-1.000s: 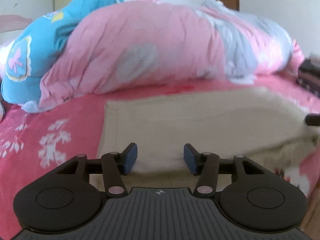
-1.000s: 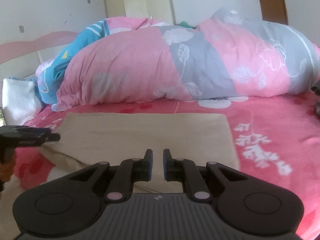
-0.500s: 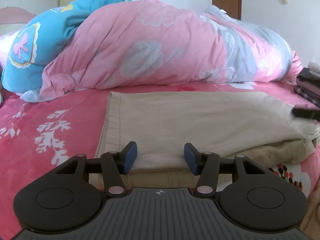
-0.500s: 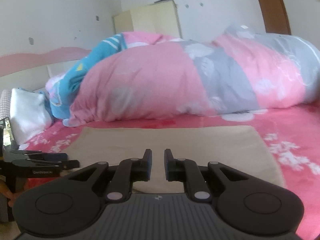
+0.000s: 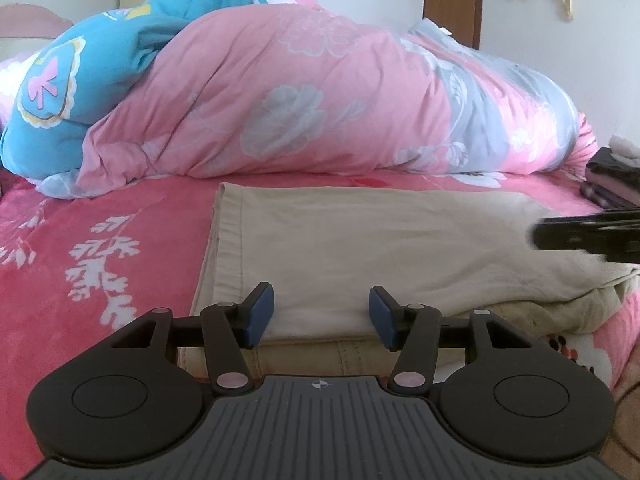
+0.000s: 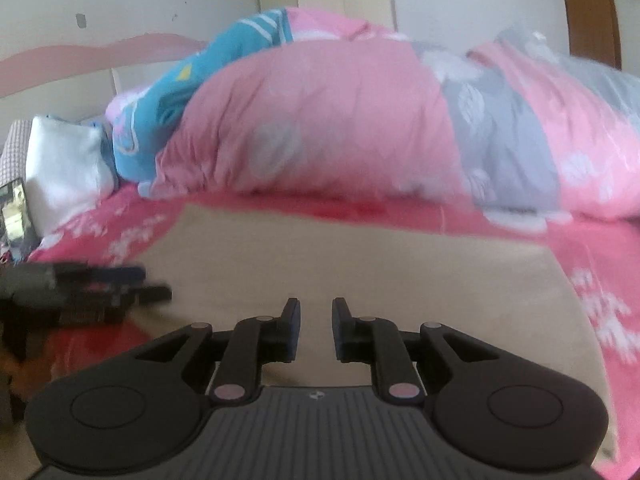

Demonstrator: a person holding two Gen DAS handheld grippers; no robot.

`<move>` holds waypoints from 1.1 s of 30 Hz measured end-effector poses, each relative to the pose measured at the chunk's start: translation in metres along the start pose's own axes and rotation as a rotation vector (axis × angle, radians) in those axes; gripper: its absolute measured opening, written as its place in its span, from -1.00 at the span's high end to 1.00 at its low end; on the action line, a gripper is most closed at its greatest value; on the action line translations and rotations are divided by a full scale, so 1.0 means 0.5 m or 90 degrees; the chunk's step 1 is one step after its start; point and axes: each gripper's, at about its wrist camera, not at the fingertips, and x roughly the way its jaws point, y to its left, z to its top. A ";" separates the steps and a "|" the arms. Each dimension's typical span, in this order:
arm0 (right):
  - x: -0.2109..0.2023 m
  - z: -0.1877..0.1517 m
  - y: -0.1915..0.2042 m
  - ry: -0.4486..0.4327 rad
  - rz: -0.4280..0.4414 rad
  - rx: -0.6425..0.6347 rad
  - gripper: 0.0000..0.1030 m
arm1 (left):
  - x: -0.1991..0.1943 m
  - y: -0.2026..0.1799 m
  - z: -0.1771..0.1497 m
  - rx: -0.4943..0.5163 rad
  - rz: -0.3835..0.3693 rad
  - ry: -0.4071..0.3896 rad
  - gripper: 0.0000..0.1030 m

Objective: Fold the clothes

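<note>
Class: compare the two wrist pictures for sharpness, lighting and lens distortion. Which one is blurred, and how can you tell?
Left wrist view: sharp; the hem stitching on the beige garment reads clearly in even daylight. Right wrist view: smeared by motion blur; the pink quilt and left gripper have soft edges. Both: fisheye bending and dark corners.

The right wrist view is smeared; the left gripper (image 6: 152, 284) blurs, and dark folded clothes (image 5: 614, 184) are cut off.

Your bed (image 5: 100, 216) has a pink flowered sheet; on it lie folded beige trousers (image 5: 360, 240), a heaped quilt (image 5: 320, 100) and dark clothes (image 5: 612, 184)
</note>
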 end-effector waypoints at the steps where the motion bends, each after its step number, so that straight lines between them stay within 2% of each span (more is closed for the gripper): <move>1: 0.019 -0.005 0.005 0.013 0.002 -0.002 0.66 | -0.002 0.002 0.002 -0.003 -0.002 0.001 -0.03; 5: 0.070 -0.049 0.016 0.075 0.002 -0.017 0.66 | -0.010 0.011 0.009 -0.021 -0.018 0.001 -0.03; 10: 0.021 -0.028 0.000 0.110 0.011 -0.010 0.66 | -0.015 0.014 0.009 -0.021 -0.019 -0.002 -0.03; 13: 0.013 0.011 0.006 0.088 0.025 -0.002 0.65 | -0.024 0.013 0.011 -0.023 -0.016 -0.003 -0.04; 16: 0.042 0.030 0.021 0.061 0.038 -0.001 0.65 | -0.041 0.009 0.019 -0.022 -0.005 -0.018 -0.06; 20: 0.091 -0.012 0.042 0.101 0.040 0.002 0.66 | -0.051 0.001 0.032 -0.015 -0.006 -0.039 -0.19; 23: 0.049 -0.032 0.052 0.082 0.023 -0.008 0.66 | -0.049 -0.007 0.042 -0.004 -0.013 -0.050 -0.30; 28: 0.004 -0.017 0.031 0.088 0.043 0.015 0.65 | -0.002 -0.014 0.024 0.020 0.027 0.021 -0.29; 33: 0.026 0.020 0.044 0.037 0.046 0.013 0.65 | -0.020 0.002 0.018 0.005 0.043 0.013 -0.29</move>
